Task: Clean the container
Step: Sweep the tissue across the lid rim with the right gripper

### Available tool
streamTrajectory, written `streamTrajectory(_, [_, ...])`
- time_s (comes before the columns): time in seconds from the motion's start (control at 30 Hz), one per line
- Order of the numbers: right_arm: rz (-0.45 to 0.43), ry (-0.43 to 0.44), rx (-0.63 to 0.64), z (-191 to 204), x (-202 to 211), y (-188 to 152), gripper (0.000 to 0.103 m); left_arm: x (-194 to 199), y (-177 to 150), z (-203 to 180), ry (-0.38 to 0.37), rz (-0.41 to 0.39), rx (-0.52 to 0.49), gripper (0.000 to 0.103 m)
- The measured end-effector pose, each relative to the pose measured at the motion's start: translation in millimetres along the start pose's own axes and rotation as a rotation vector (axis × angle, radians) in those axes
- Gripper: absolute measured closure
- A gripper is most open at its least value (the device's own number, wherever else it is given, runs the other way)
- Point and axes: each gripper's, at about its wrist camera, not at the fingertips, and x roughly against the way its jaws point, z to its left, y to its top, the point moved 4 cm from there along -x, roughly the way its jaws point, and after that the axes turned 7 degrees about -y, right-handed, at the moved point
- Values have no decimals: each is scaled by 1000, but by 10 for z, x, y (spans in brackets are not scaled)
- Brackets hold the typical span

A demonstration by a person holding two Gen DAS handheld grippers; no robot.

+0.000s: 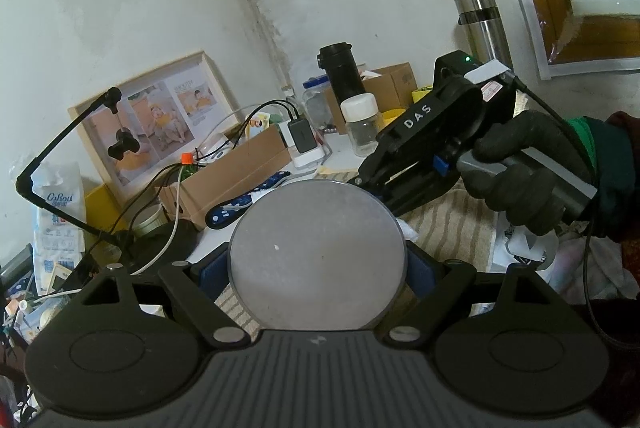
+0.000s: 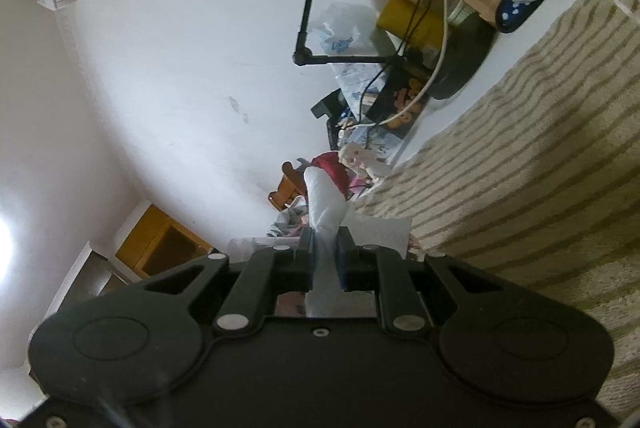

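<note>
Round grey container (image 1: 318,254) clamped between the blue-padded fingers (image 1: 210,274) of the left gripper (image 1: 318,274), its flat circular face turned square to the left wrist camera and filling the gap from pad to pad; contents not visible from this side. Right gripper (image 2: 324,260) seen in its own view clenched on a folded white wipe (image 2: 325,212), the wipe standing up and forward out of the narrow gap between the pads. In the left wrist view, right gripper held by a dark gloved hand (image 1: 520,180), its nose at the upper right rim of the container; actual contact between wipe and container hidden. Beneath both, a striped beige towel (image 2: 540,188) spread over the worktop (image 1: 340,144). Behind the container: a small clear jar (image 1: 362,126) with white cap, appearing empty; a black flask (image 1: 340,72); a steel flask (image 1: 484,24) against the wall; a clear jar with blue lid (image 1: 316,100), contents unclear; an open cardboard box (image 1: 240,164) holding cables and an orange-capped bottle (image 1: 185,164). Blue dotted item (image 1: 248,200) lying just beside the box. Black jointed stand (image 1: 60,156) crowding the left edge, with packets heaped below it. Open room confined to the towel to the right of the container.
</note>
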Motion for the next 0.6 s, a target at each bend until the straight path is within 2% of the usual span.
streamTrajectory(0.27, [1,-49,-38,-156,-22,-20,91,4,-9,-14,5,-9,-10,16])
streamTrajectory(0.6, [23,-196,-91,-358,-170,-57,90,6,-52,-21,27,1,-21,16])
